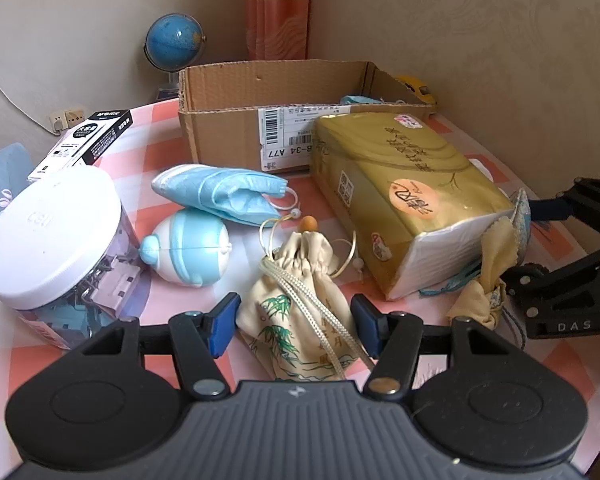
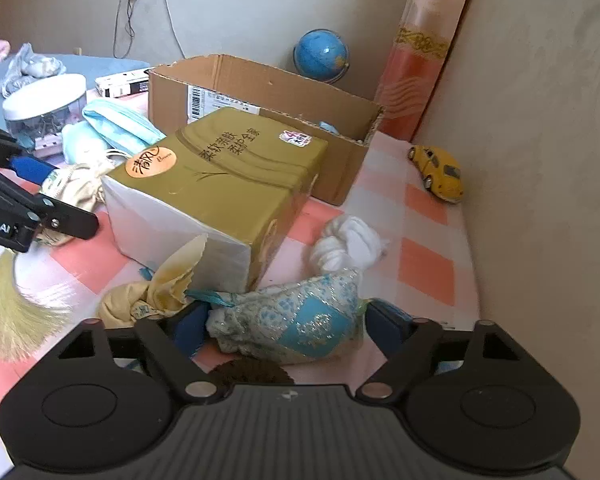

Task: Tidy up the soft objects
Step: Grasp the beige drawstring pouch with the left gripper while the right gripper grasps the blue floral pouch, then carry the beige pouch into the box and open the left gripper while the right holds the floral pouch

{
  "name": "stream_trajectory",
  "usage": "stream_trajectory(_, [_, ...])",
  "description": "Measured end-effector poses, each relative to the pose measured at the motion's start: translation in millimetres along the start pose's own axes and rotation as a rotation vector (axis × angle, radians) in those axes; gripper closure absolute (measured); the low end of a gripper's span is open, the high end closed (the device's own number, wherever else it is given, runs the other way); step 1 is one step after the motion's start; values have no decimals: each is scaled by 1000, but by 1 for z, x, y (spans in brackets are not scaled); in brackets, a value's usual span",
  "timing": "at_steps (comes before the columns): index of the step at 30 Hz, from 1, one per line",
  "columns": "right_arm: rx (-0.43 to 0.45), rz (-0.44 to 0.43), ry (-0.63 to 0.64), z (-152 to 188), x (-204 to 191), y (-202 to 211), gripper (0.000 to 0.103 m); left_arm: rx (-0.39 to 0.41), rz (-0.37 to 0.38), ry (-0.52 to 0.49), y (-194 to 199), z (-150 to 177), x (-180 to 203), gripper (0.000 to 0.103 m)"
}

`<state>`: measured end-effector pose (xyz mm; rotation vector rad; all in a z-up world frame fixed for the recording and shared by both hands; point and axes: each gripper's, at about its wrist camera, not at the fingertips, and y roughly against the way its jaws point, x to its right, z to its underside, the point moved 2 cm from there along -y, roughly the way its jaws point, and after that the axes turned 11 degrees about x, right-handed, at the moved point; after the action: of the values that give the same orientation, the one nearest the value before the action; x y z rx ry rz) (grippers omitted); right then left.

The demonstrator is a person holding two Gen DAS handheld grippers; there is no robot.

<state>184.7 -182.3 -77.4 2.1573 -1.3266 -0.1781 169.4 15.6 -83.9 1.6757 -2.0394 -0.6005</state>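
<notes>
A cream drawstring pouch (image 1: 296, 308) printed with bamboo lies on the pink checked tablecloth, and my left gripper (image 1: 294, 320) is shut on it, blue pads against both its sides. In the right wrist view a blue patterned pouch (image 2: 300, 320) fills the gap of my right gripper (image 2: 288, 328), whose pads touch its two ends. A yellow cloth bundle (image 2: 156, 292) lies just left of that pouch, a white knotted cloth (image 2: 348, 244) just beyond it. A blue face mask (image 1: 228, 192) and a blue-and-white squishy shell (image 1: 188, 252) lie ahead of the left gripper.
A gold tissue pack (image 1: 404, 200) lies between the two grippers. Behind it stands an open cardboard box (image 1: 228, 128) with something blue inside. A white-lidded jar (image 1: 52, 240) and a black-and-white carton (image 1: 88, 136) sit at the left. A yellow toy car (image 2: 436, 172) rests by the right wall, a globe (image 1: 174, 42) at the back.
</notes>
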Motion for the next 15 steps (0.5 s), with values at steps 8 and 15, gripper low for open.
stream_trajectory(8, [-32, 34, -37, -3, -3, 13, 35, 2, 5, -32, 3, -1, 3, 44])
stream_trajectory(15, [-80, 73, -133, -5, 6, 41, 35, -17, 62, -101, 18, -2, 6, 46])
